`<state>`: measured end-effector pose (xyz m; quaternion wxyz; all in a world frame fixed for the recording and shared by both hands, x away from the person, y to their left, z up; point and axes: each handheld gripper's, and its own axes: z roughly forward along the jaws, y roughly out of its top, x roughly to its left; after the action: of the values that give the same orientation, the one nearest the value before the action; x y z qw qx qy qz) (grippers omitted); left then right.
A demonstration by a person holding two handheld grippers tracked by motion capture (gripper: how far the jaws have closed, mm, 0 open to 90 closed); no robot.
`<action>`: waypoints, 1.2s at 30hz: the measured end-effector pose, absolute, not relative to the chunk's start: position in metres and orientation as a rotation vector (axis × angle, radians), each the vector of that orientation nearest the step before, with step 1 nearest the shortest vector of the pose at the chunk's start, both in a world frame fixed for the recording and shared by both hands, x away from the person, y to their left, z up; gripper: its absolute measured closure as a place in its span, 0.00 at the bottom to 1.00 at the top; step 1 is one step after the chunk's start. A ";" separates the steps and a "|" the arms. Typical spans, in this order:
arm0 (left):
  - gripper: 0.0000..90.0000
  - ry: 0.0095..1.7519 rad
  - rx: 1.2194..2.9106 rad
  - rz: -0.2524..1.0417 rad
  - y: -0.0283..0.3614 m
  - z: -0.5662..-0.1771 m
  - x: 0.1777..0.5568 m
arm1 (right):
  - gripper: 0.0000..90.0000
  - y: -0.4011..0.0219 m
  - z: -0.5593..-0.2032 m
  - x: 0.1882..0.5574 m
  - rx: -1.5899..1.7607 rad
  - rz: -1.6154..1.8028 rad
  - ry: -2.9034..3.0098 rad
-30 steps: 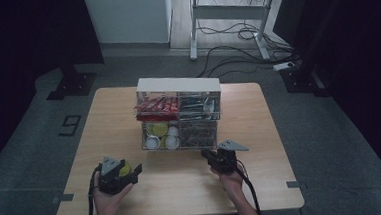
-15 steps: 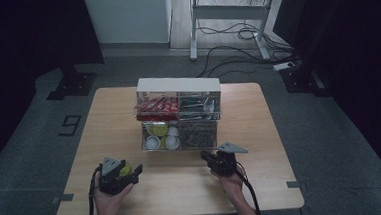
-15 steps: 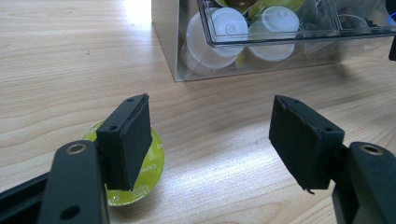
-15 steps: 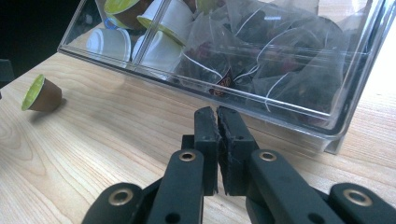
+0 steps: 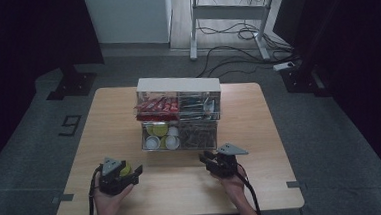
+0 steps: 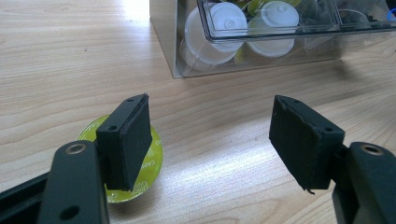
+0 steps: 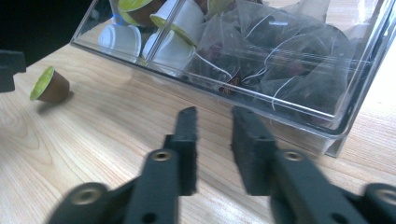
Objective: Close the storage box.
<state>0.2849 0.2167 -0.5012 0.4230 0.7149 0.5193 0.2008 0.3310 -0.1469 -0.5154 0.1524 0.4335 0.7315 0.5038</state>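
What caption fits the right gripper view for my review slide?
Right gripper, jaws just opening and empty, faces the clear organizer of tea bags; a green-lidded capsule lies on the table.

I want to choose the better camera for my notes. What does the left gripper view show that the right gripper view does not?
The left gripper view shows the green foil lid of the coffee capsule from above, lying on the table partly behind one pad of the open left tongs, with nothing between the pads.

The right gripper view shows the right tongs, whose jaws have just been opening with nothing between them, aimed at the drawer of tea bags. It shows the capsule's brown side.

Both show the clear organizer, its white cups and the wooden table.
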 end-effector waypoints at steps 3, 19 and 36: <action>0.33 1.299 1.799 0.495 0.216 -0.502 0.285 | 0.65 -0.148 -0.515 0.329 1.220 1.438 2.103; 0.32 1.298 1.842 0.462 0.214 -0.505 0.285 | 0.52 -0.162 -0.517 0.313 1.113 1.412 2.152; 0.32 1.292 1.891 0.435 0.207 -0.510 0.284 | 0.53 -0.224 -0.537 0.283 1.216 1.369 2.111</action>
<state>0.2840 0.2073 -0.5099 0.3942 0.7456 0.5092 0.1716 0.2833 -0.2235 -0.5366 0.1725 0.4287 0.7440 0.4826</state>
